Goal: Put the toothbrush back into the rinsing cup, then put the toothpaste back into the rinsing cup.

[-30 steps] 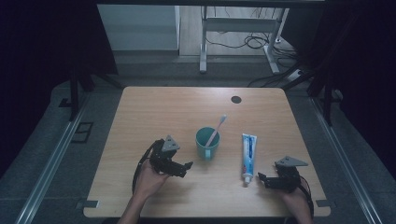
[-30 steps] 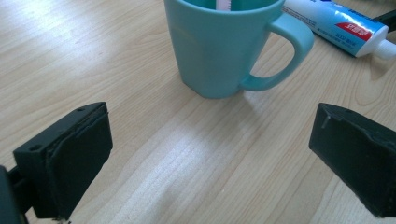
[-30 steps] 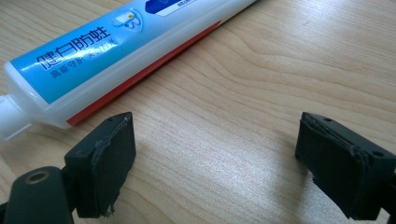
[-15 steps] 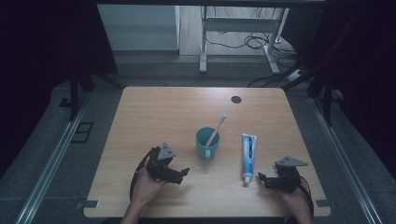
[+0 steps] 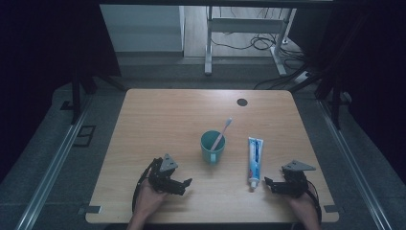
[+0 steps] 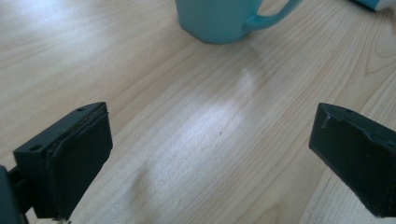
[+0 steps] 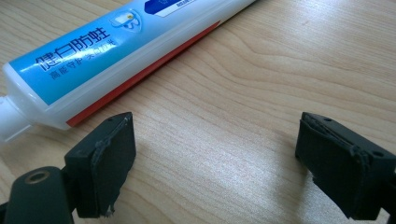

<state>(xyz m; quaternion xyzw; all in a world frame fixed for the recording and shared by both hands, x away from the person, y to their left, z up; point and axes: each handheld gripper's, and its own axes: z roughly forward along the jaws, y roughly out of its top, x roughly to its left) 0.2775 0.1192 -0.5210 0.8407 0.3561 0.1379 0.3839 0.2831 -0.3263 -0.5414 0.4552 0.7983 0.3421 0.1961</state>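
Left claw (image 5: 187, 182) lower, mug (image 5: 212, 147) ahead

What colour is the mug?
Teal; the mug shows best in the high view.

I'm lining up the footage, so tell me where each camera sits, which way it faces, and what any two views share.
High view: above the person's side, looking forward and down on the table; forearms, the left hand-held gripper and the right hand-held gripper show.
Left gripper view: rides the left hand-held gripper, looks low across the wood at the teal mug; its open black jaws show.
Right gripper view: rides the right hand-held gripper, faces the toothpaste tube; open jaws show.
Shared: the mug sits in the high and left gripper views.
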